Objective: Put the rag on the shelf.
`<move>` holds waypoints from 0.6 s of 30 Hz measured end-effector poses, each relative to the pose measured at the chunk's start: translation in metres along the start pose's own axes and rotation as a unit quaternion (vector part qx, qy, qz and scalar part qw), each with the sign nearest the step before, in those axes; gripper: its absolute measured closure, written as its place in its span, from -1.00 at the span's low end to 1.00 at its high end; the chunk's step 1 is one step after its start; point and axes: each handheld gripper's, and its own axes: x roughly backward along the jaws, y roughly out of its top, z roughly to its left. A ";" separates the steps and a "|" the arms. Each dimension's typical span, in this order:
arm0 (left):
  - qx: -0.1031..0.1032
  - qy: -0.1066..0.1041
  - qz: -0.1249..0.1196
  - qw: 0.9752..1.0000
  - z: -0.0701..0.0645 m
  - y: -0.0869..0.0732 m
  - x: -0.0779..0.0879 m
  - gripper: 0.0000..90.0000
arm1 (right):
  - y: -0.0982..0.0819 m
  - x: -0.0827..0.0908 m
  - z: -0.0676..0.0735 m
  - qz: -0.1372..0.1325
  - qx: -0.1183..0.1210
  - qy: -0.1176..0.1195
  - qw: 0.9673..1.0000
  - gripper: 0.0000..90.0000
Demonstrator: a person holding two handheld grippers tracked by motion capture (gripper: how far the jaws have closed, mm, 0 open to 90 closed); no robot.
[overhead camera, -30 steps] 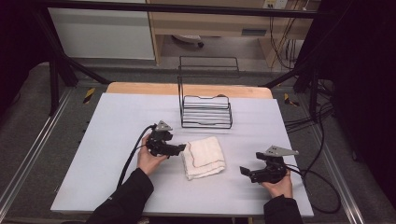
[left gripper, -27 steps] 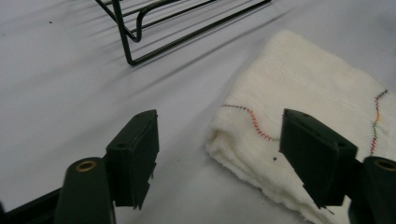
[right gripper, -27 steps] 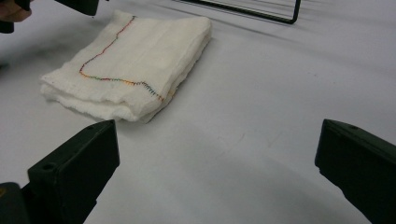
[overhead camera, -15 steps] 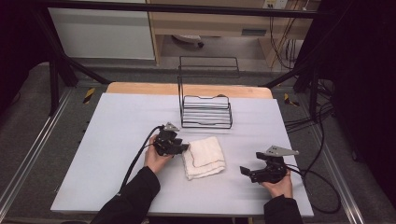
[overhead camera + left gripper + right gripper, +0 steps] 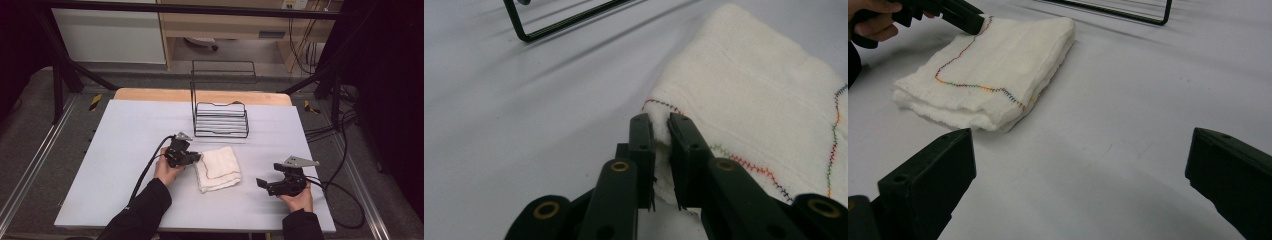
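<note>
We note the left gripper (image 5: 660, 131) fingers, just closing, pinching the folded white towel (image 5: 218, 168) by its left edge mid-tabletop (image 5: 125, 130), presumably for lifting, while the right gripper (image 5: 1080, 187) waits wide open nearby.

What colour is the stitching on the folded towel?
Multicoloured, on a white towel; clearest in the left gripper view.

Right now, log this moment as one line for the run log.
left tongs: just closed, pinching edge of folded white cloth | right tongs: open, holding nothing | wire rack: behind cloth
</note>
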 end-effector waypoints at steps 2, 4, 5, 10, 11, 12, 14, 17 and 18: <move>-0.001 0.006 -0.003 1.000 -0.002 -0.001 0.002 0.83 | 0.000 0.000 0.000 0.000 -0.001 0.000 1.000 -0.99; -0.001 0.008 -0.004 1.000 -0.004 -0.003 0.003 0.83 | 0.000 0.000 0.000 0.000 -0.001 0.000 1.000 -0.99; 0.004 0.006 -0.004 1.000 -0.004 -0.005 0.006 0.83 | 0.000 0.000 0.000 0.000 -0.002 0.001 1.000 -0.99; 0.012 0.005 -0.008 1.000 -0.006 -0.011 0.015 0.83 | 0.000 0.000 0.001 0.000 -0.003 0.000 1.000 -0.99; 0.012 0.006 -0.009 1.000 -0.007 -0.013 0.017 0.83 | 0.000 0.000 0.000 0.001 -0.002 0.000 1.000 -0.99; 0.013 0.006 -0.011 1.000 -0.007 -0.015 0.019 0.83 | 0.000 0.000 0.001 0.003 -0.004 0.001 1.000 -0.99; 0.017 0.005 -0.014 1.000 -0.009 -0.019 0.023 0.83 | 0.000 0.000 0.001 0.002 -0.002 0.001 1.000 -0.99; 0.021 0.005 -0.023 0.999 -0.011 -0.026 0.029 0.83 | 0.000 -0.001 0.001 0.000 0.001 0.001 1.000 -0.99; 0.024 0.005 -0.023 0.999 -0.011 -0.028 0.030 0.83 | 0.001 -0.001 0.001 0.001 0.000 0.000 1.000 -0.99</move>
